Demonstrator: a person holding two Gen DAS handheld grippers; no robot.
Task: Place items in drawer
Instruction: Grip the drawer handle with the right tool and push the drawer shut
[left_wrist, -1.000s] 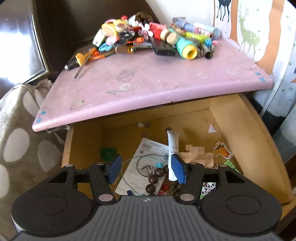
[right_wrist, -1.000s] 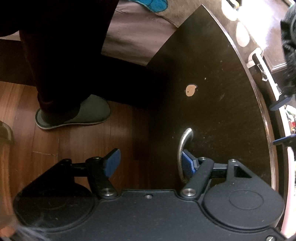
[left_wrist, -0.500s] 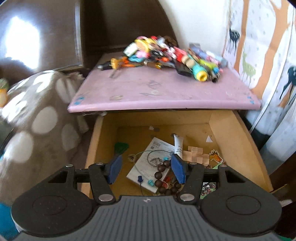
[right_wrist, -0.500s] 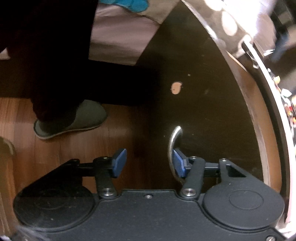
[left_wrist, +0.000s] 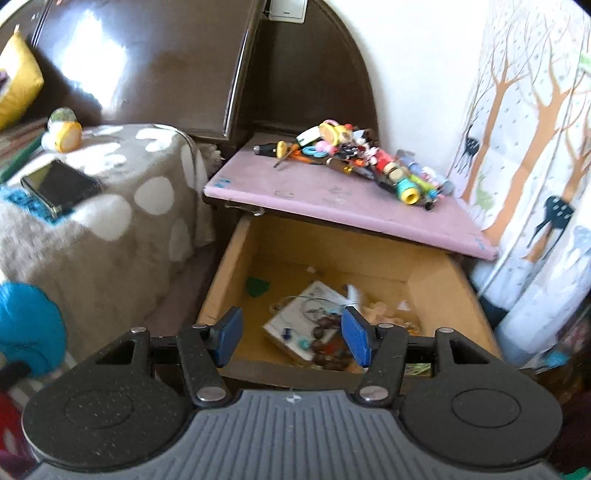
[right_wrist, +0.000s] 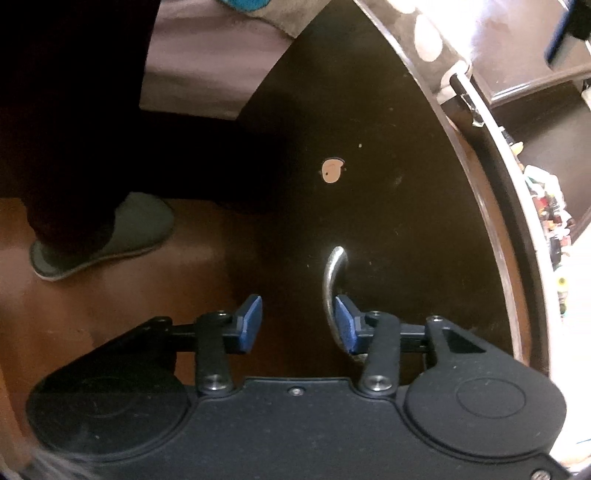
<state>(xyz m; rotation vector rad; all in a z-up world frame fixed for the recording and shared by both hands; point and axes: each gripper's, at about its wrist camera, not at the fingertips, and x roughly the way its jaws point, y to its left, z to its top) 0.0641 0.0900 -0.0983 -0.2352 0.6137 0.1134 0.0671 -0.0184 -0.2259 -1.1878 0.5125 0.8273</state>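
The wooden drawer (left_wrist: 439, 291) stands pulled out under the pink nightstand top (left_wrist: 332, 199). It holds a paper leaflet (left_wrist: 303, 325), dark beads (left_wrist: 325, 332) and small bits. A pile of small toys and tools (left_wrist: 362, 158) lies on the pink top. My left gripper (left_wrist: 291, 339) is open and empty, above the drawer's front edge. My right gripper (right_wrist: 297, 325) is open at the dark drawer front (right_wrist: 388, 184), its right finger (right_wrist: 345, 326) hooked behind the metal handle (right_wrist: 332, 280).
A bed with a spotted blanket (left_wrist: 110, 206) lies left of the nightstand, with a phone (left_wrist: 59, 188) and a yellow toy (left_wrist: 64, 129) on it. A deer-print curtain (left_wrist: 535, 147) hangs at the right. A person's slipper (right_wrist: 107, 232) stands on the wooden floor.
The left gripper has pulled back and up from the drawer, so the bed and headboard now show. The right gripper's jaws have narrowed a little at the handle.
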